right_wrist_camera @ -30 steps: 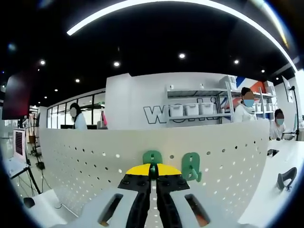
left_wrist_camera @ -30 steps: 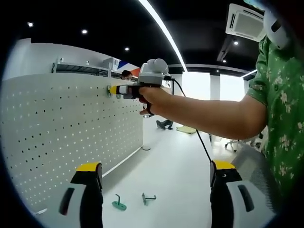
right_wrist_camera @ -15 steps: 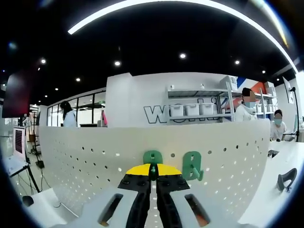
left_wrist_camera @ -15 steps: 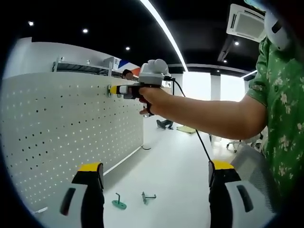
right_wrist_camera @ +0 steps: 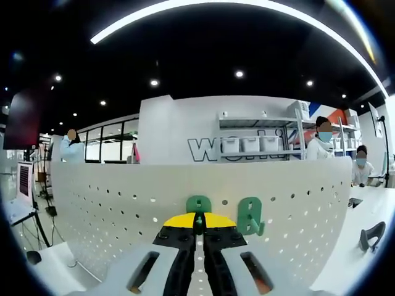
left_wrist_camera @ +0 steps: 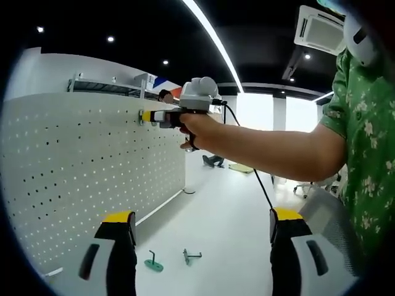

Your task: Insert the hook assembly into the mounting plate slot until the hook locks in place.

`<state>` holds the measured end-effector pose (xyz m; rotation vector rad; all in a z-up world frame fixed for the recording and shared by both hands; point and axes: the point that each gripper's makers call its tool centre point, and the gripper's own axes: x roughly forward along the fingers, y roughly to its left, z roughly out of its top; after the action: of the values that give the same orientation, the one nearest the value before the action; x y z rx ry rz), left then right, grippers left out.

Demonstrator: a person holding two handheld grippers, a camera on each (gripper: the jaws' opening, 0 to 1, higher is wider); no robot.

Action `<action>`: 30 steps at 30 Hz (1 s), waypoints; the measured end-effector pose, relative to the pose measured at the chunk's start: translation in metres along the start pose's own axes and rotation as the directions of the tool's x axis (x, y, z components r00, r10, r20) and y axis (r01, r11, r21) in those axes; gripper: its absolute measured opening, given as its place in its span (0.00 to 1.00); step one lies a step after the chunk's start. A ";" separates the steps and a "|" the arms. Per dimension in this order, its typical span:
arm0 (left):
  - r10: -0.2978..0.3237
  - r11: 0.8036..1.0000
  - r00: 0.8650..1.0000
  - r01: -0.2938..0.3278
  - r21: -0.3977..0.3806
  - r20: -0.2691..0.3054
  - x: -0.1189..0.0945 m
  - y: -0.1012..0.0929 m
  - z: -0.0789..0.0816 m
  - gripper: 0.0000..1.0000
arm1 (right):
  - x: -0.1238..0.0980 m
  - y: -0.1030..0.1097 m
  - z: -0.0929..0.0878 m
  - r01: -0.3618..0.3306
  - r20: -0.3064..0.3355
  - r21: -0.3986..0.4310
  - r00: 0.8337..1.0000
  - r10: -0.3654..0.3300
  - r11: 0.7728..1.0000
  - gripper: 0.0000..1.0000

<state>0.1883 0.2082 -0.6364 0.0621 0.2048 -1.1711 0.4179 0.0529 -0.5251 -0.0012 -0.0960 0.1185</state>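
White pegboard fills the middle of the right gripper view, and my right gripper is pressed close to it at the bottom middle. Its two yellow-tipped jaws are squeezed tight together on a green hook, whose top sticks up just above the tips, flat against the board. A second green hook hangs on the board just to the right of it.

In the left gripper view, my left gripper is at the bottom with its jaws spread wide apart and nothing between them. Between them, low on the white table, lie a small green hook and a grey metal hook, close together but not touching. In the upper middle of this view my hand holds the right gripper against the top edge of the pegboard.

Not much has changed from a moment ago. Both grippers stay where they were. A person far behind the board, at the left of the right gripper view, has walked further left.
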 end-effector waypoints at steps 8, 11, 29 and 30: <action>0.000 1.000 1.000 0.000 -0.002 0.004 0.000 0.000 0.001 0.90 | -0.001 0.000 -0.001 0.003 0.000 -0.014 1.000 -0.003 1.000 0.02; -0.001 1.000 1.000 0.001 -0.003 0.001 0.000 0.000 0.000 0.90 | -0.001 0.000 -0.002 0.002 -0.002 -0.013 1.000 -0.002 1.000 0.02; -0.011 1.000 1.000 0.011 -0.005 0.001 0.001 -0.001 0.000 0.87 | -0.003 0.000 -0.001 -0.001 0.003 -0.037 1.000 0.001 0.999 0.01; -0.011 1.000 1.000 0.011 -0.005 0.000 0.001 -0.001 0.000 0.87 | -0.003 0.000 -0.002 -0.001 -0.002 -0.049 1.000 0.001 0.999 0.01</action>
<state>0.1876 0.2072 -0.6363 0.0563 0.2080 -1.1818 0.4156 0.0525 -0.5271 -0.0506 -0.0974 0.1168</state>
